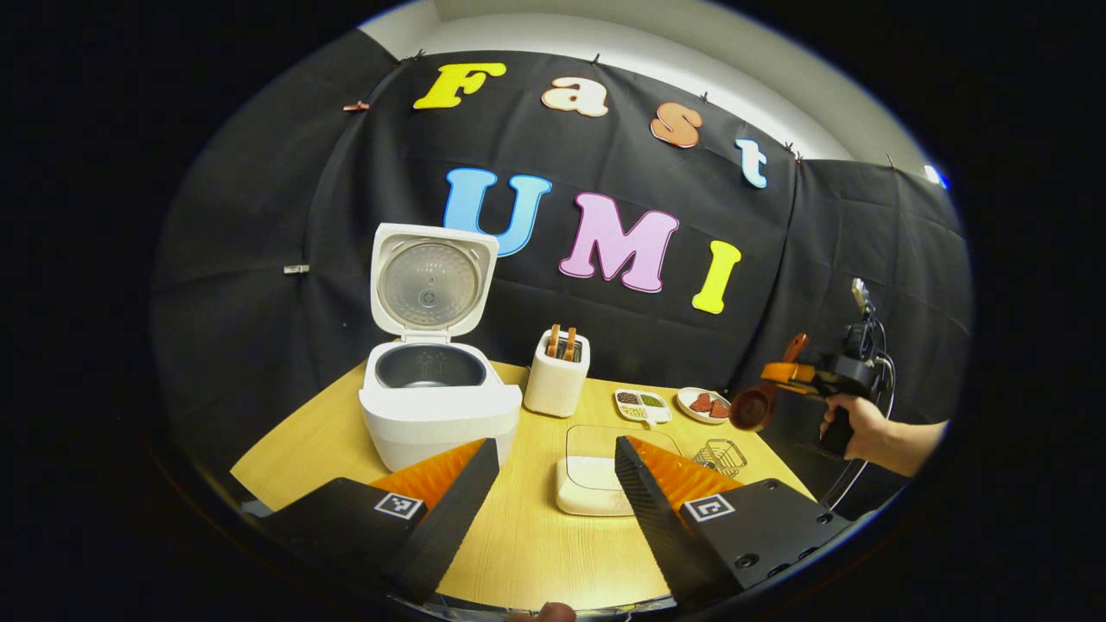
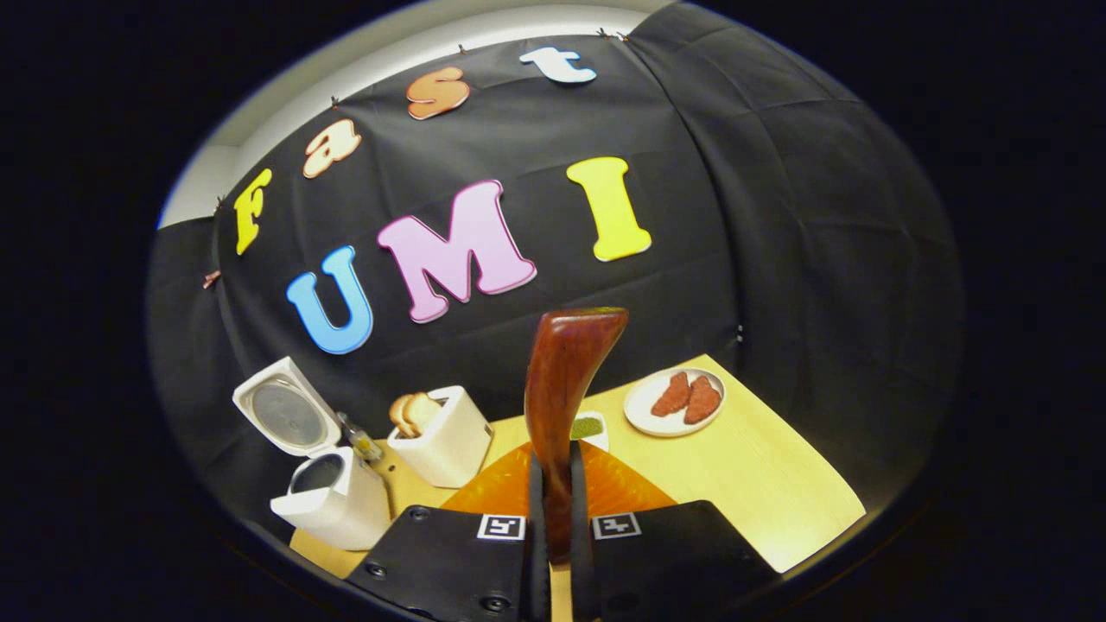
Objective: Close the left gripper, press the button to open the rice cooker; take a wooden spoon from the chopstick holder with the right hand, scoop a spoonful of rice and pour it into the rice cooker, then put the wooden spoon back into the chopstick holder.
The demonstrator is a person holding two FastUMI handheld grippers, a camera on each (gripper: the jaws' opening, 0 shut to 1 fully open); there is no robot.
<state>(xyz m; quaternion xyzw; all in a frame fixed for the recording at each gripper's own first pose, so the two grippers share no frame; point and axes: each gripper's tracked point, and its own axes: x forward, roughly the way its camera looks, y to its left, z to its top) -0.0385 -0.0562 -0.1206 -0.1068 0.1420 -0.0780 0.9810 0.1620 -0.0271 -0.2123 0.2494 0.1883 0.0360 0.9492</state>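
Two tools above table edge

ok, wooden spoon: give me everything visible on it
The wooden spoon is dark reddish-brown, glossy wood with a curved handle and a round bowl. The right gripper is shut on its handle, both fingers pressing it. In the left gripper view it hangs in the air off the table's right edge, bowl lower and toward the table. Whether the bowl holds rice cannot be told.

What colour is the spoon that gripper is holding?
Reddish-brown, polished wood. The wooden spoon shows best in the right gripper view.
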